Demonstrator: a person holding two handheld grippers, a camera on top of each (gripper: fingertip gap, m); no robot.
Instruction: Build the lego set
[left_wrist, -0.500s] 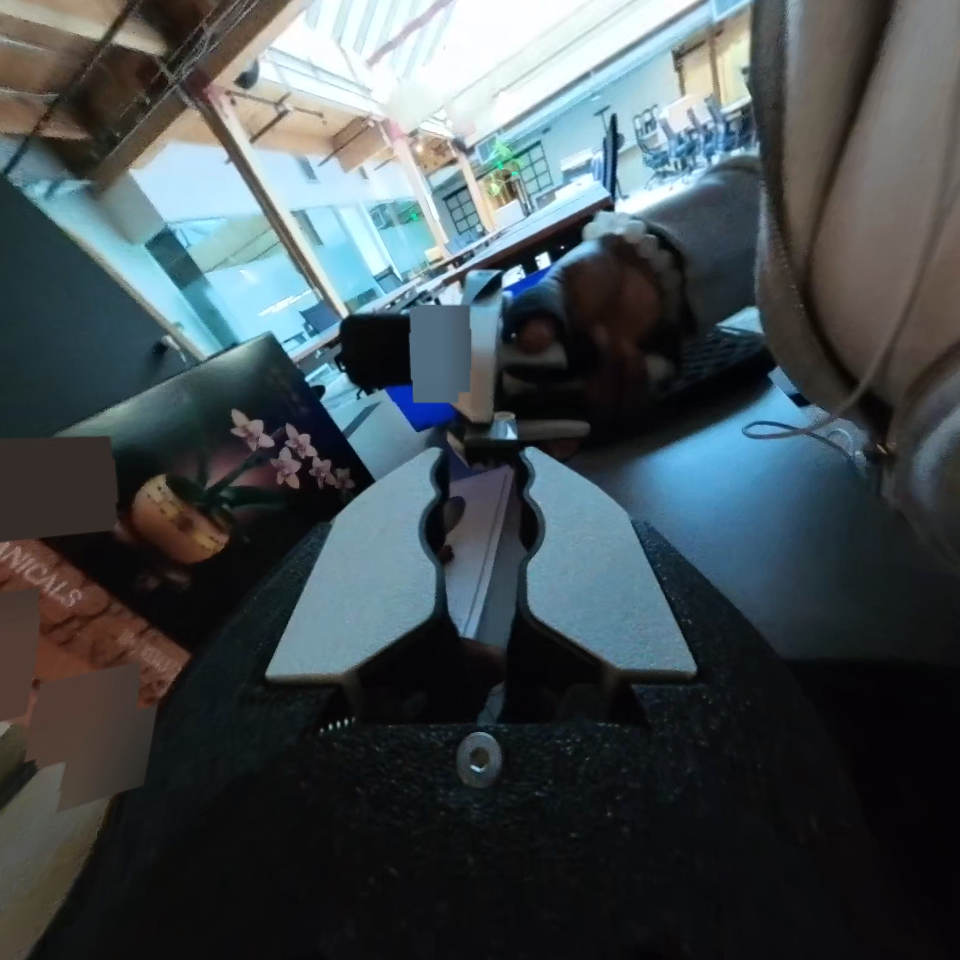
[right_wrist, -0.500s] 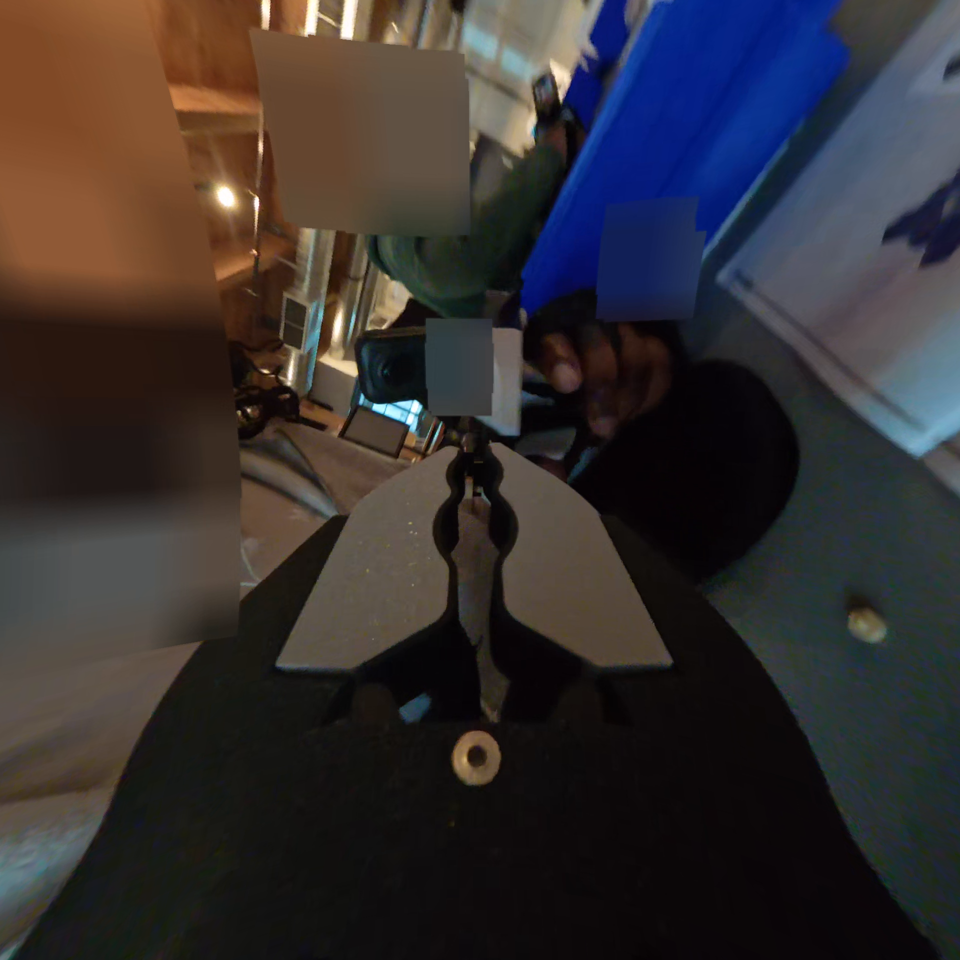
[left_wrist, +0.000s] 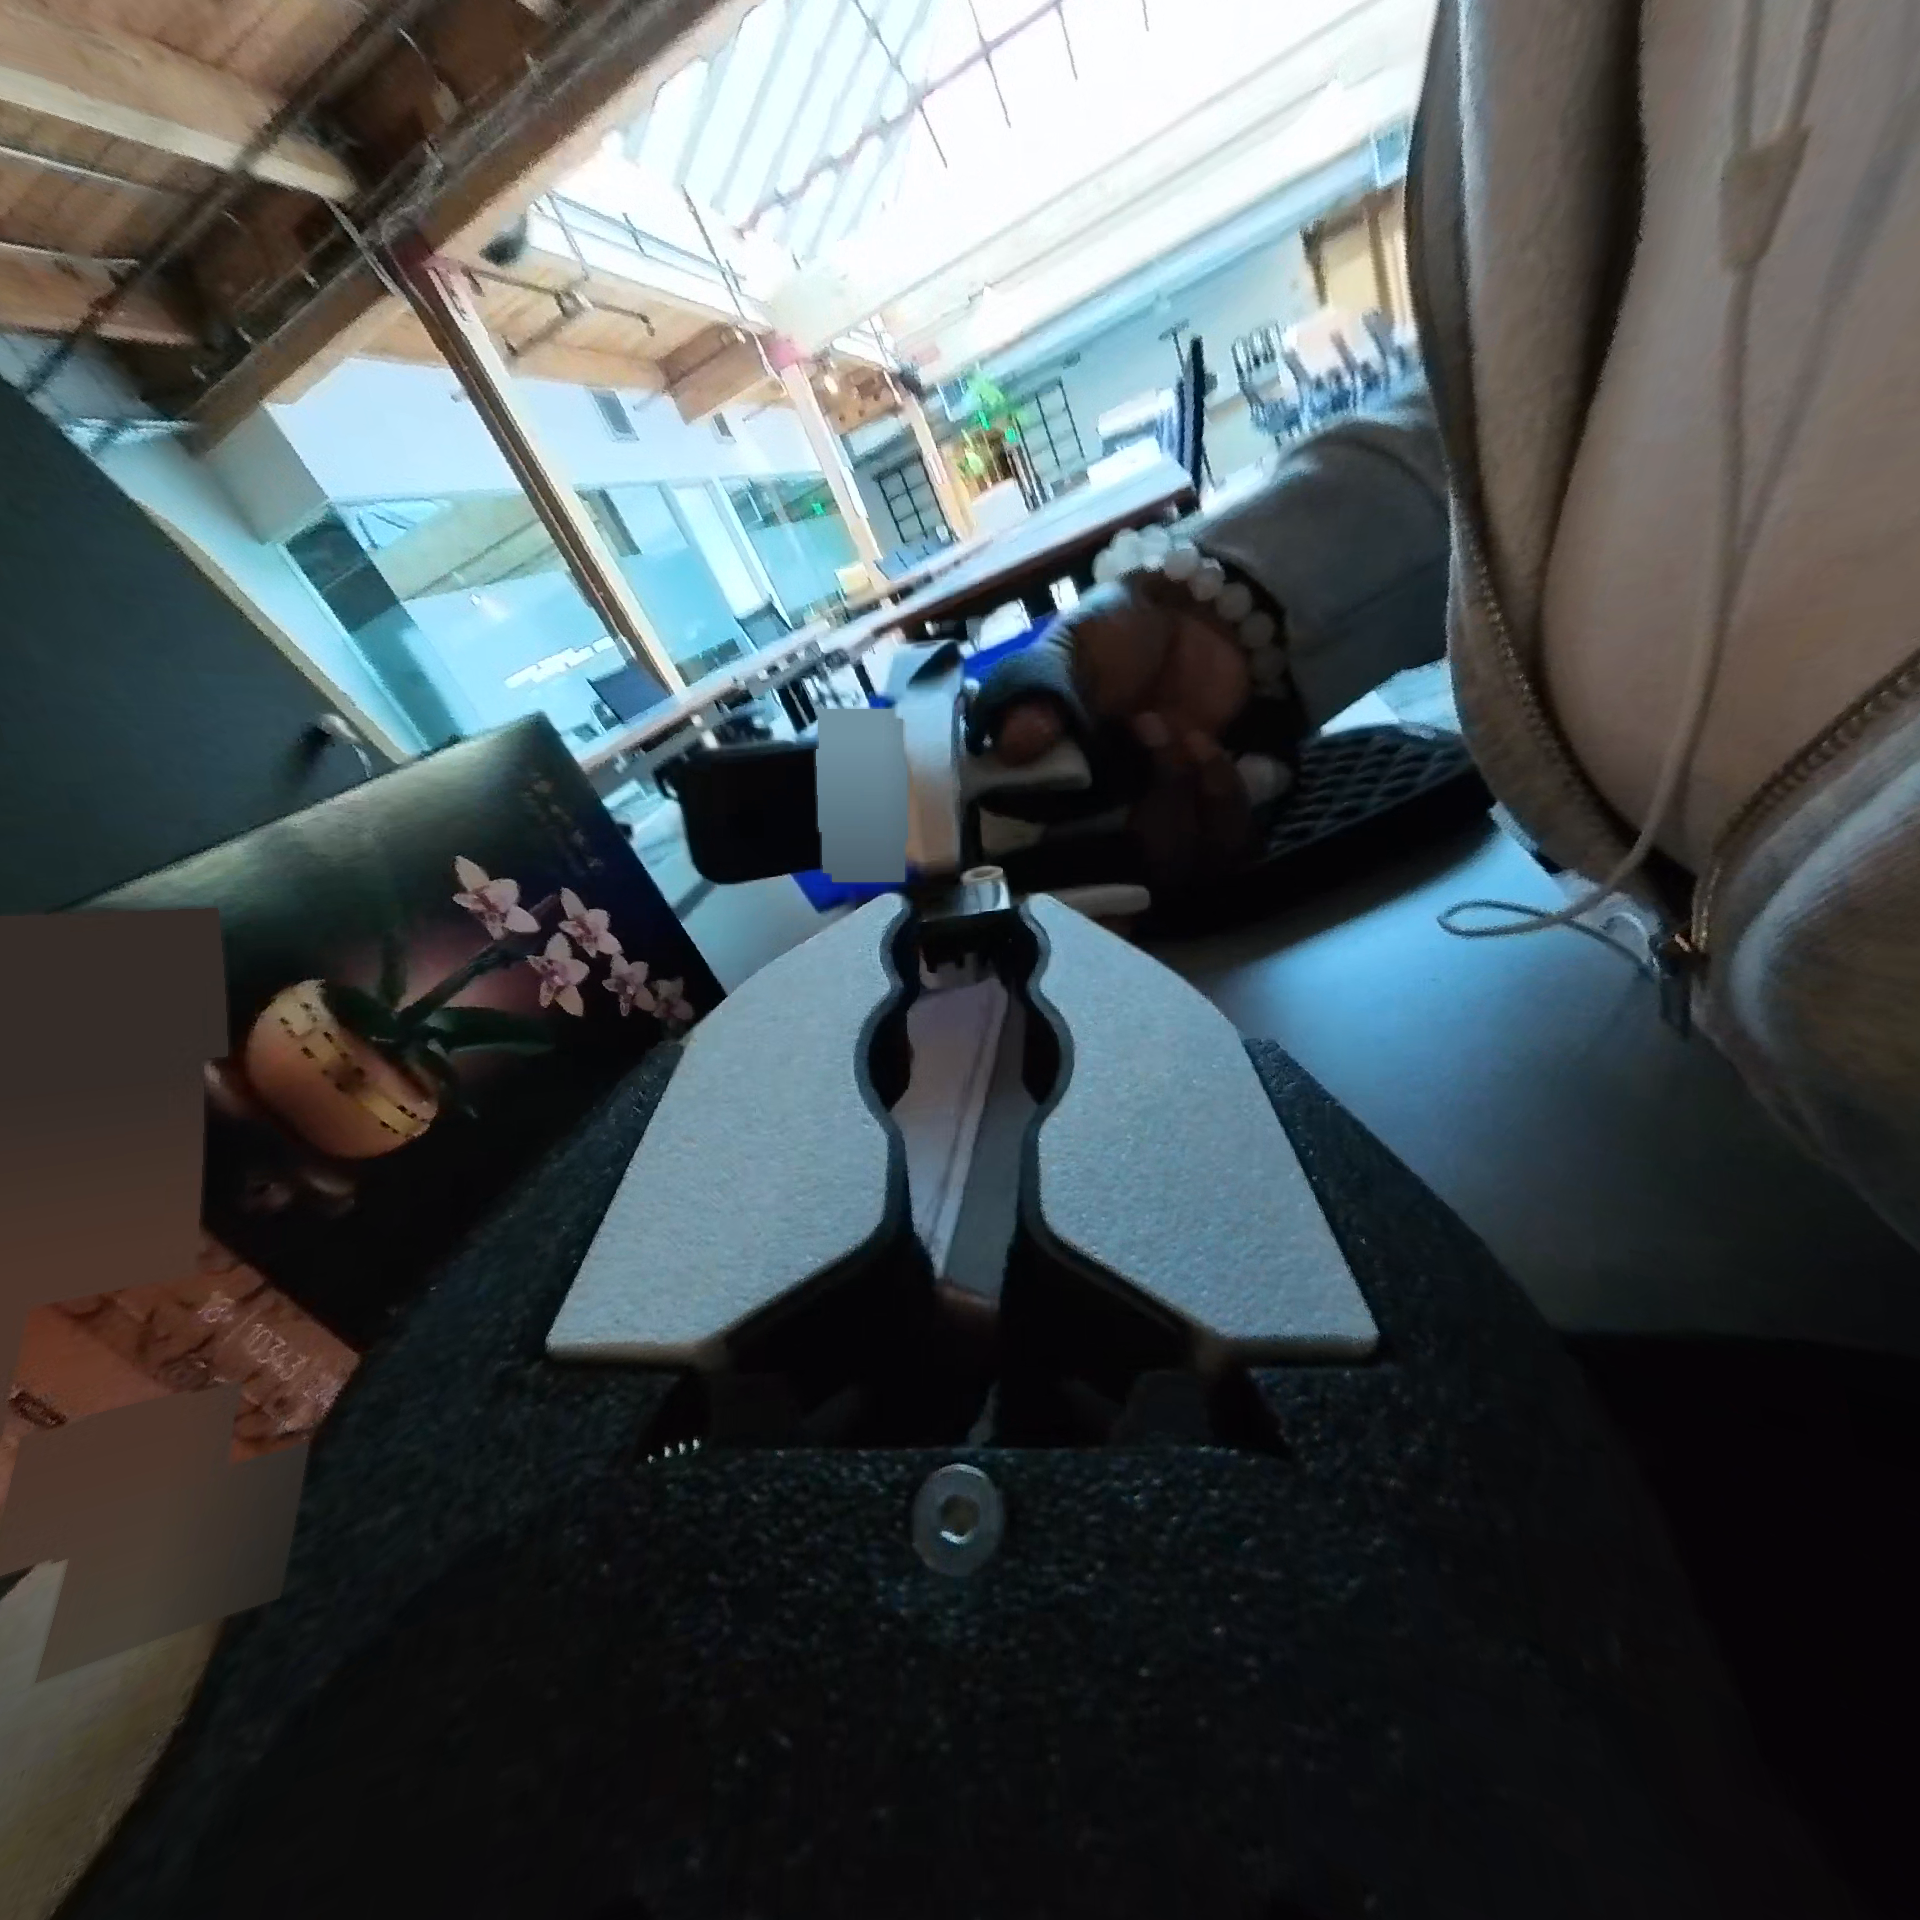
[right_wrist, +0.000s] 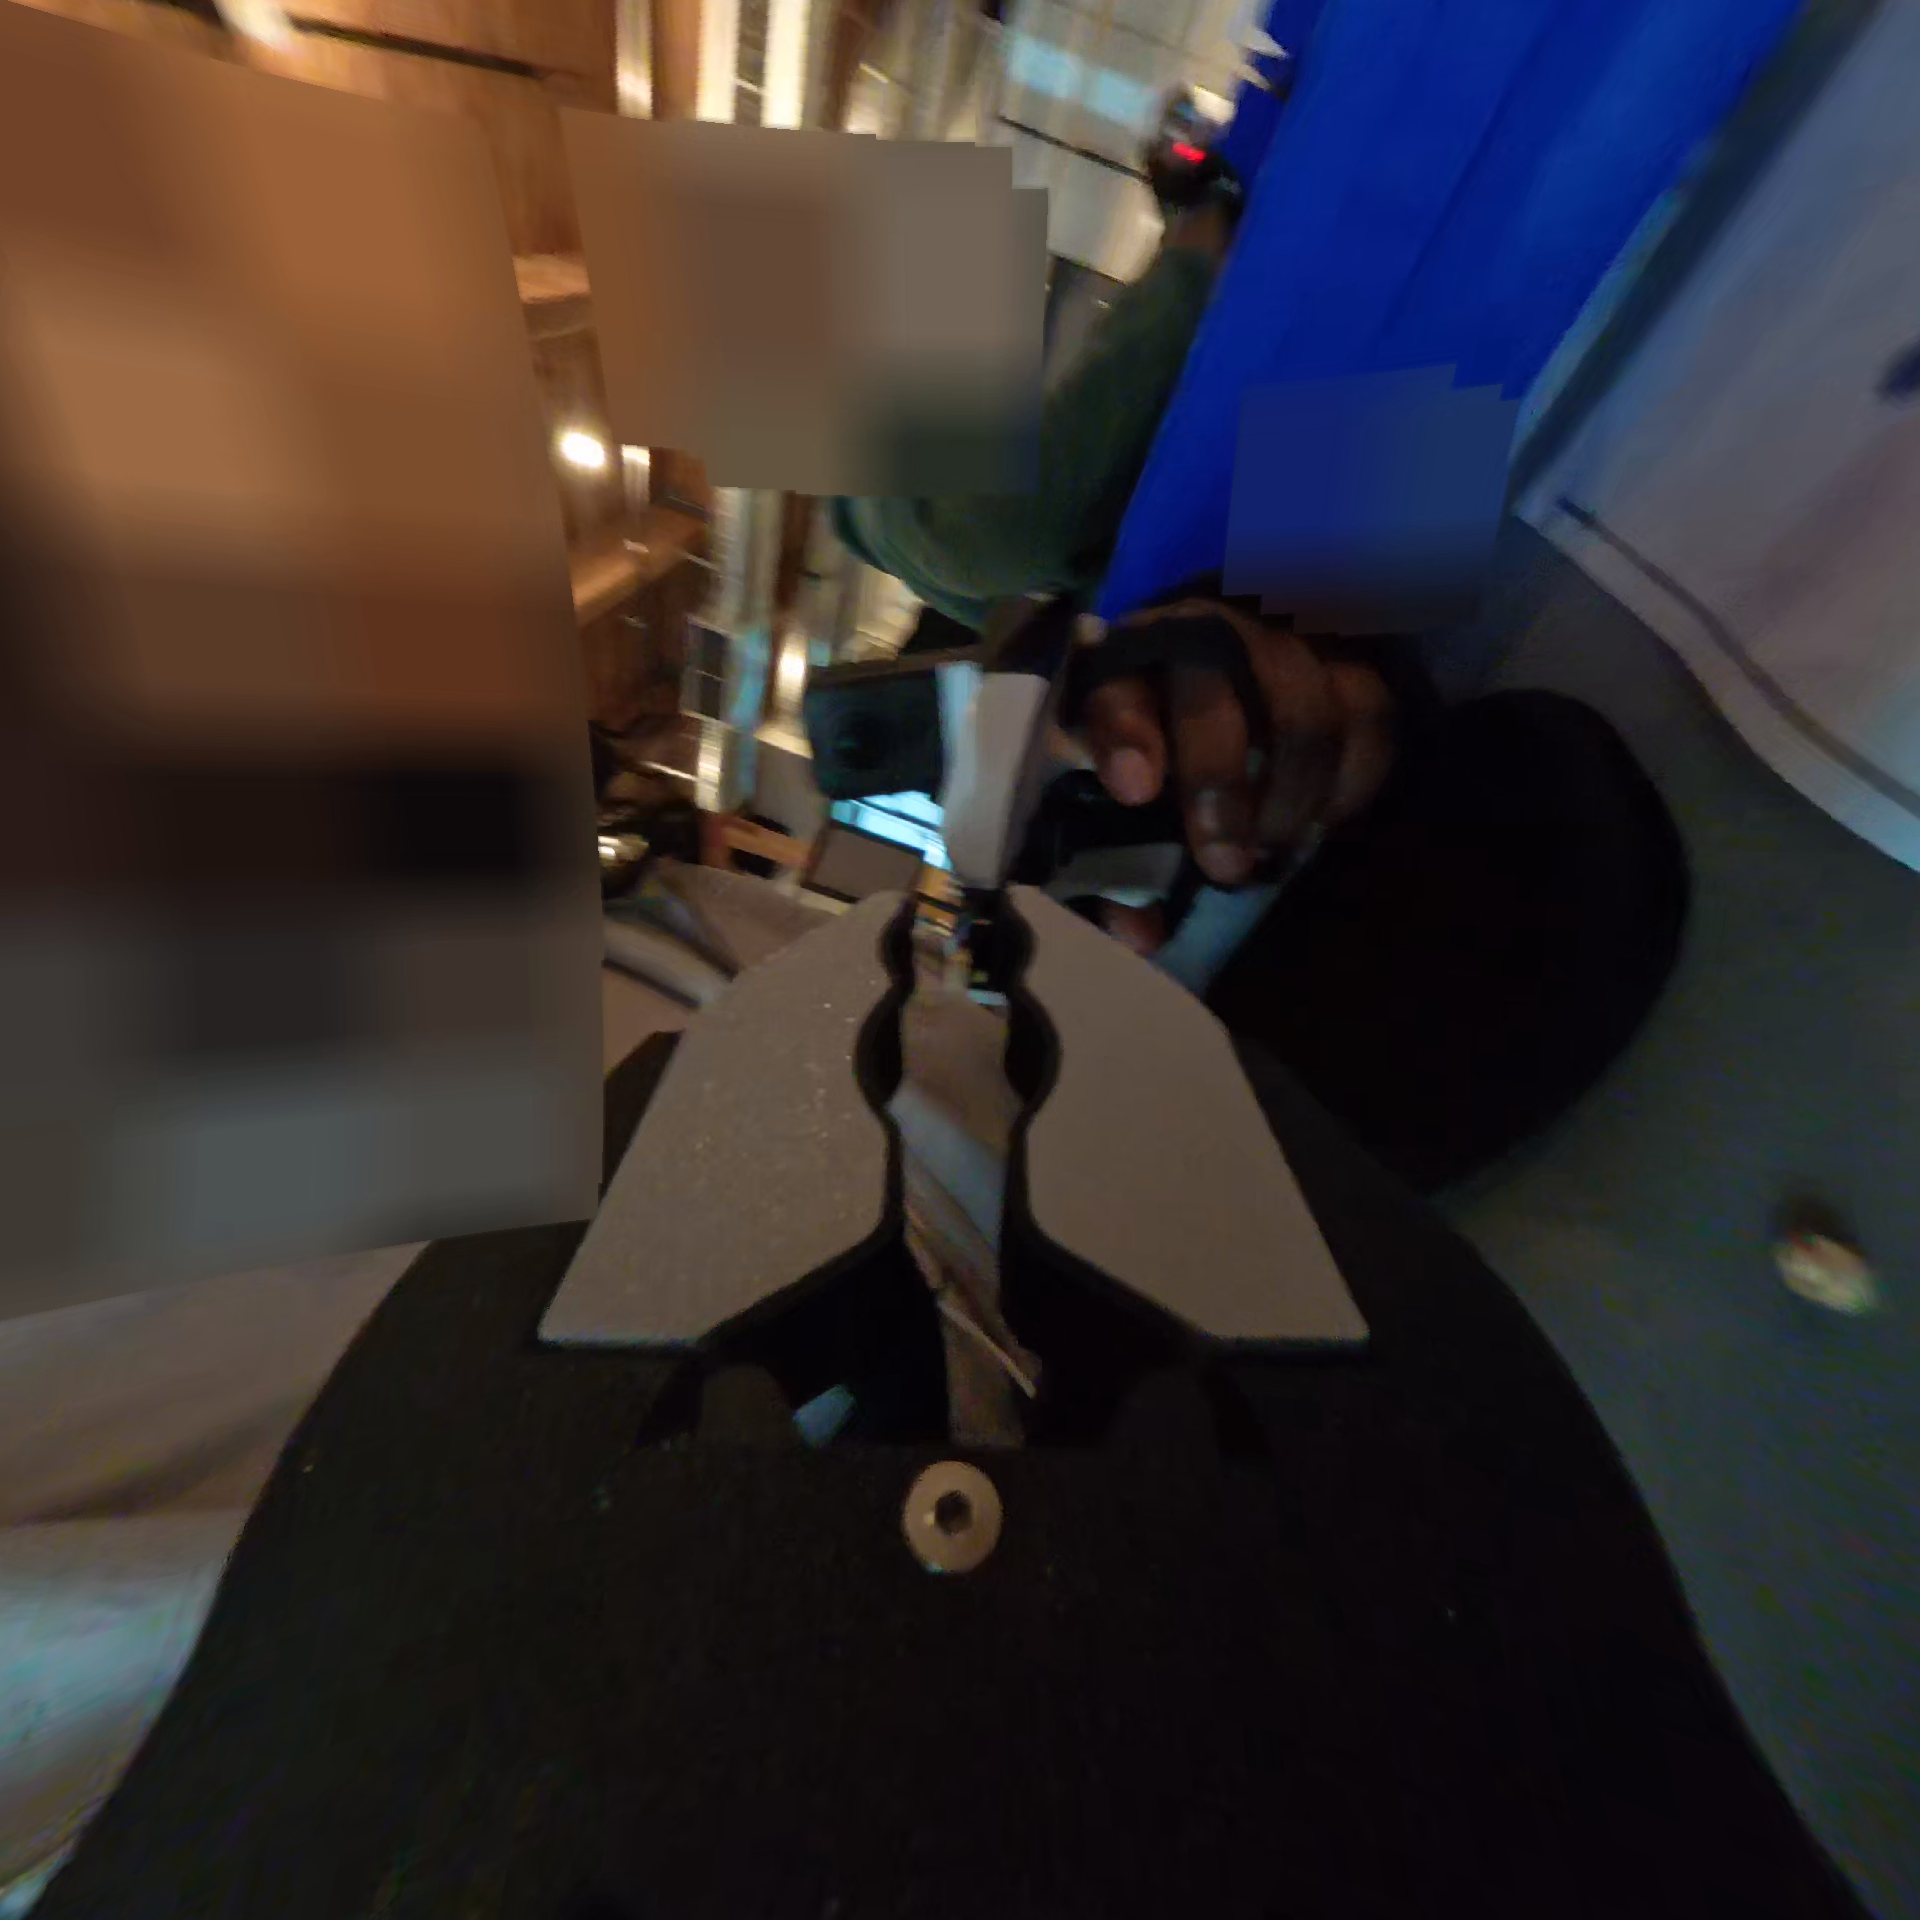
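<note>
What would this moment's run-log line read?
left gripper: fingertips closed on small black part | right gripper: tips blurred, grasp unclear | nearby: orchid-print box, black keyboard

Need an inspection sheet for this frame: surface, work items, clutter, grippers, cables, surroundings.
Surface: grey table, with a white sheet under the left fingers.
Job's things: small black piece with a clear stud on top.
Clutter: orchid-picture box, black mesh item, dark round object, small brass-coloured bit.
Grippers: left gripper is closed on the small black piece. The right gripper faces it, jaws narrow and tips too blurred to judge.
Cables: nothing seen, only a hoodie drawstring looped on the table.
Surroundings: open office with long tables and a blue panel.
</note>
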